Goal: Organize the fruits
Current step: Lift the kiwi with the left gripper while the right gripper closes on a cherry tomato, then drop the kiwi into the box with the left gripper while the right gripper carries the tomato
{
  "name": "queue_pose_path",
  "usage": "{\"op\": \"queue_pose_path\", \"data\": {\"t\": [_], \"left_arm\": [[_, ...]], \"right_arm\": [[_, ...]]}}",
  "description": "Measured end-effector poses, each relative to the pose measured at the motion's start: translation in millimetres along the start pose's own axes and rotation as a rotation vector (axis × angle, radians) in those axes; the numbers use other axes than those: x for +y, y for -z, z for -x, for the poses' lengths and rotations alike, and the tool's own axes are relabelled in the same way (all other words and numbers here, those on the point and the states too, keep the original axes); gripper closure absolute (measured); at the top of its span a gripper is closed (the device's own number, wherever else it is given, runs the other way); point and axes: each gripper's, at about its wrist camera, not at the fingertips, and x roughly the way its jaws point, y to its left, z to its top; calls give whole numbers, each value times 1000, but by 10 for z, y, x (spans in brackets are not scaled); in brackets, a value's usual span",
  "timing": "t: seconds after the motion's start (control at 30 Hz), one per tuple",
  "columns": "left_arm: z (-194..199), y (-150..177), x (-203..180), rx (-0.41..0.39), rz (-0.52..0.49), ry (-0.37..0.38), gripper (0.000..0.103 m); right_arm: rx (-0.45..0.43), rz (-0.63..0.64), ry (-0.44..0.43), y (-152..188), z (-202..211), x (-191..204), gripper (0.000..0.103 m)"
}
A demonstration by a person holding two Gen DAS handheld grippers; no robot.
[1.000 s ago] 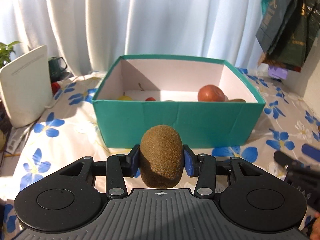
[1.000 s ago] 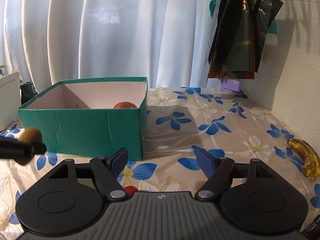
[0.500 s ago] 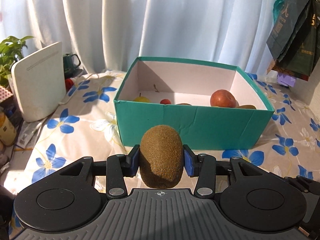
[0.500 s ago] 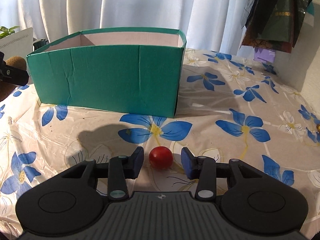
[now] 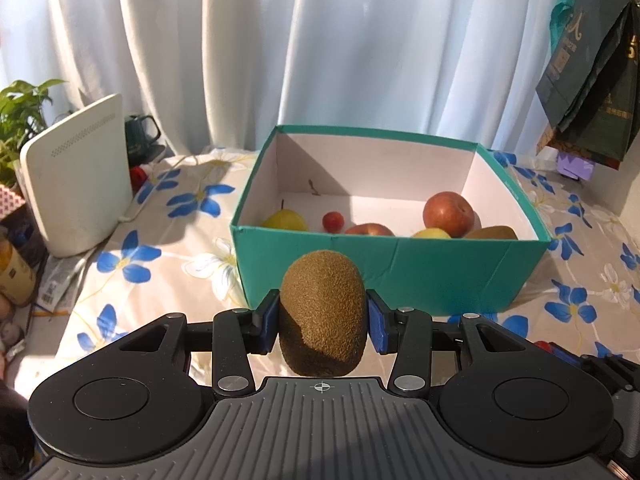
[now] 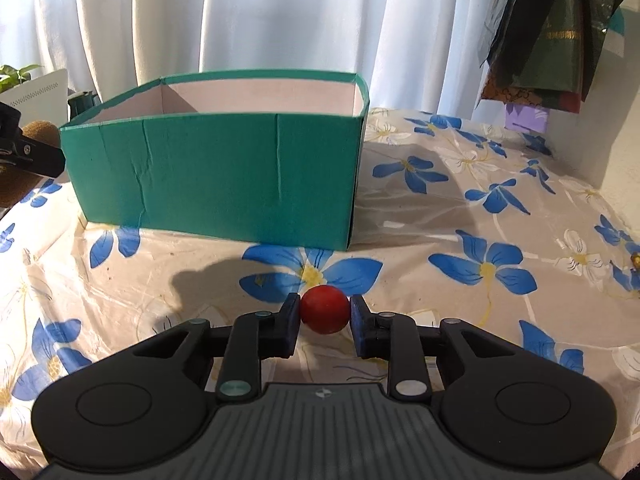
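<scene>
Before the box: left gripper clamping kiwi near front wall; right gripper jaws closing around, seemingly touching, cherry tomato on worktop. Next: lift both over rim, release inside.

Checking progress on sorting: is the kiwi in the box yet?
Out. The kiwi is clamped in the left gripper, in front of the green box.
</scene>
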Motion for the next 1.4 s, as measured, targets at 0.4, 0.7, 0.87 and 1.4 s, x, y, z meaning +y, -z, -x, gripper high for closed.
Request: {"op": "queue_pose_path", "data": {"t": [0.4, 0.7, 0.87, 1.4], "left_arm": [[-52, -803, 38, -71, -31, 4, 55], [-244, -1050, 21, -61, -40, 15, 55], [-404, -1006, 23, -29, -44, 15, 55], [-925, -845, -3, 56, -74, 8, 55]], "right_arm": [[-222, -27, 30, -708, 582, 167, 77], [-333, -20, 52, -1121, 782, 255, 77], [-335, -27, 56, -1126, 793, 277, 77], [-329, -37, 65, -1150, 655, 248, 77]]}}
